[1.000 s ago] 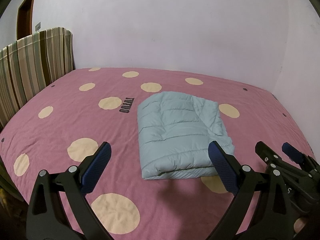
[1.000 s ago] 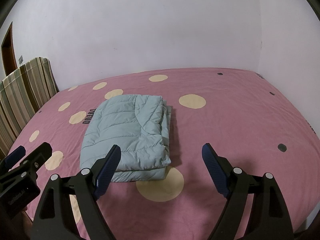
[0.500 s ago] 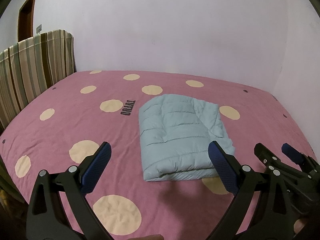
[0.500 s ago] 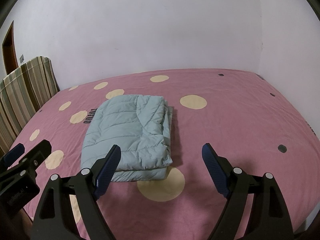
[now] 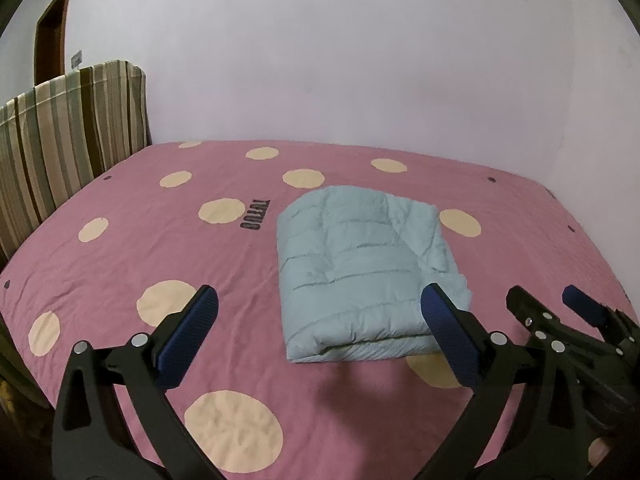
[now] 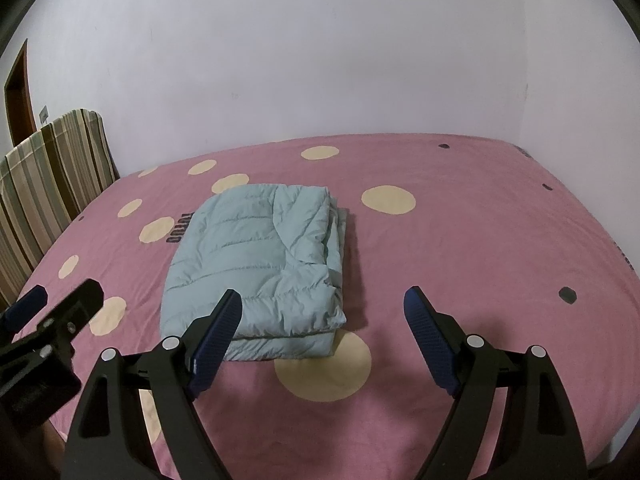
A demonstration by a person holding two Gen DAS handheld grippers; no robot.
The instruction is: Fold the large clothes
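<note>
folded jacket (image 5: 362, 276), layered edge (image 6: 338, 240) right view only, perhaps sleeves

A folded pale-blue quilted puffer jacket (image 5: 368, 272) lies on the pink bed sheet with cream dots (image 5: 160, 248); the left tool (image 5: 316, 320) hovers near, jaws spread wide, with the right tool (image 5: 560, 316) at far right

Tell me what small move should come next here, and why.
Probably none on the garment: keep both grippers back, open. The light blue puffer jacket lies folded in a compact rectangle on the pink dotted bedsheet, edges roughly stacked. The left gripper and right gripper are both open, empty and short of it. At most, tidy the slightly uneven right edge.
</note>
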